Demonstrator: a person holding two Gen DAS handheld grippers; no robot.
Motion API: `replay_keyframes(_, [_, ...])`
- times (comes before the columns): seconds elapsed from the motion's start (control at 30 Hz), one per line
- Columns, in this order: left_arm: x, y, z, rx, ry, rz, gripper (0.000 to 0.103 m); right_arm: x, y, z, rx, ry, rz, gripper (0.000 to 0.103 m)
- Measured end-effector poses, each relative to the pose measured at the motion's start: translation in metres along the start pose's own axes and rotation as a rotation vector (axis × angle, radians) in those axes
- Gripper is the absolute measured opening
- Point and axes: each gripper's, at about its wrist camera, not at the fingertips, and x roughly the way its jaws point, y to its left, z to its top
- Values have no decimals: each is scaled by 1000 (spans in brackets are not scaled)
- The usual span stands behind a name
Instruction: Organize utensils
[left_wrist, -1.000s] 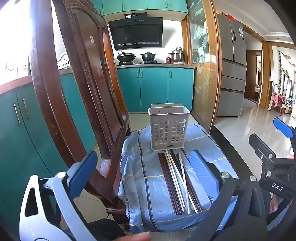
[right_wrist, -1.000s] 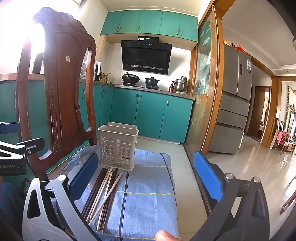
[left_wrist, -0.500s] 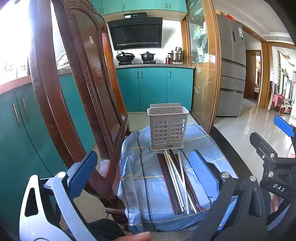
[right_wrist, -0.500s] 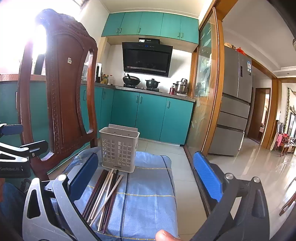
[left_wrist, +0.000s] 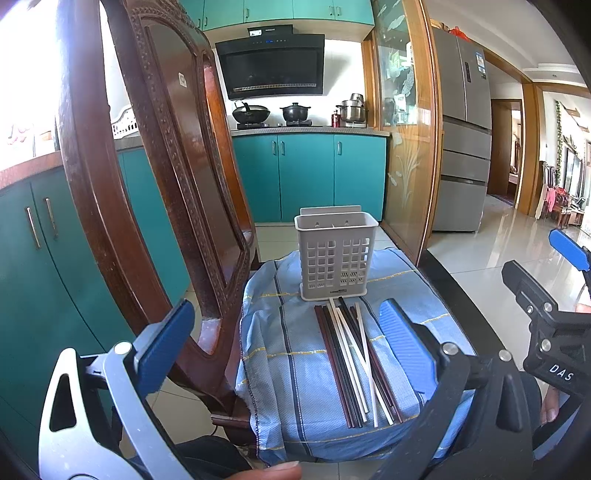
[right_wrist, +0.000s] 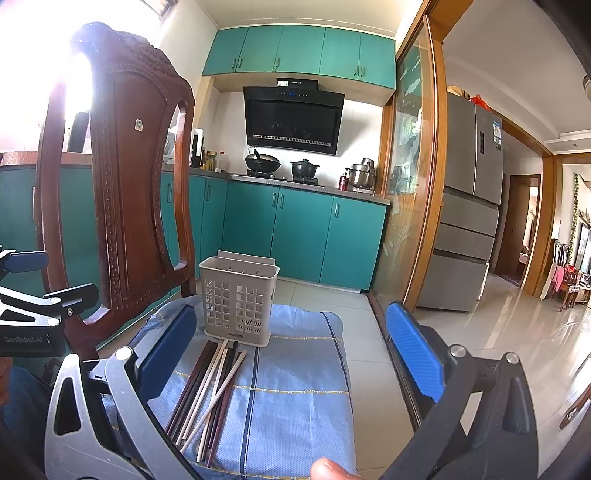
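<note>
A grey slotted utensil basket (left_wrist: 337, 254) stands upright at the far end of a blue cloth (left_wrist: 280, 354) spread over a chair seat. Several chopsticks (left_wrist: 352, 362), dark brown and white, lie side by side on the cloth in front of it. The basket (right_wrist: 238, 301) and the chopsticks (right_wrist: 210, 391) also show in the right wrist view. My left gripper (left_wrist: 286, 339) is open and empty, held above the cloth's near end. My right gripper (right_wrist: 291, 350) is open and empty, to the right of the chopsticks.
The carved wooden chair back (left_wrist: 155, 177) rises at the left of the seat. Teal cabinets (left_wrist: 310, 173) with a stove and pots stand behind, a grey fridge (left_wrist: 465, 144) to the right. A glass door frame (right_wrist: 417, 192) borders the tiled floor (right_wrist: 498, 332).
Both grippers have drifted slightly; the view of the basket and chopsticks shifts only a little. Both stay open and empty.
</note>
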Motion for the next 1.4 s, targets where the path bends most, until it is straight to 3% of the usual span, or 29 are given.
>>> replay_keyframes(1.4, [1,-3,0,12,3,2,99,-7,6,6,-16,-34,-5,100])
